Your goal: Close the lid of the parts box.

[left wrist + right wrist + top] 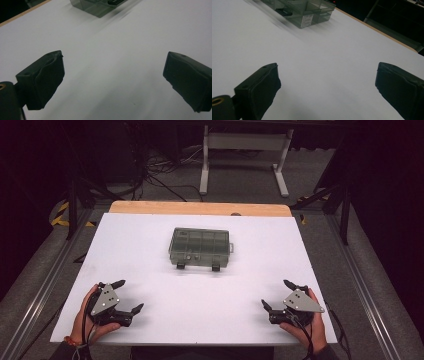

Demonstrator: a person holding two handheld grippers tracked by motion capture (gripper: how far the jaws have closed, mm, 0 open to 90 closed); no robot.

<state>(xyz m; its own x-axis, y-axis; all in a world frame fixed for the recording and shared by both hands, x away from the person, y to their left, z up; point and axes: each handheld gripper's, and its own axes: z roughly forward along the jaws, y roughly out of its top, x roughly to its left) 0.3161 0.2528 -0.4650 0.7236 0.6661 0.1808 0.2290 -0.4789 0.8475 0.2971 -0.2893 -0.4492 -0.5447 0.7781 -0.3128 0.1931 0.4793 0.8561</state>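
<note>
Both tongs were held with their jaws spread wide and nothing between them. The left gripper [127, 296] was seen at about seven o'clock on the table in the high view, the right gripper [279, 294] at about five o'clock, each low over the near edge and well apart from the other. This matched pose was judged to be a ready position, from which the box could be approached from both sides at once.

After the tongs, the largest thing was the white table top [150, 245], whose pale wooden edge [200, 208] was left uncovered at twelve o'clock. It was bare except for one object.

Next in size was the grey translucent compartment box [200, 248], set flat just beyond the table's middle, toward twelve o'clock from both grippers and near neither. Its lid was judged to be closed, and inner dividers could be made out through it. It was probably placed centrally so that both hands could reach it equally.

Smaller still were the two dark latches [197, 266] on the box's near side, at six o'clock, turned toward the person. That facing was judged deliberate, since the latches would be met first by jaws coming forward.

In the left gripper view the box [97, 6] was seen at twelve o'clock, far ahead of the parted jaws; in the right gripper view the box [304, 11] lay at about eleven o'clock, with a small white label [306, 21] on its side wall. The label's print was too small to be read.
</note>
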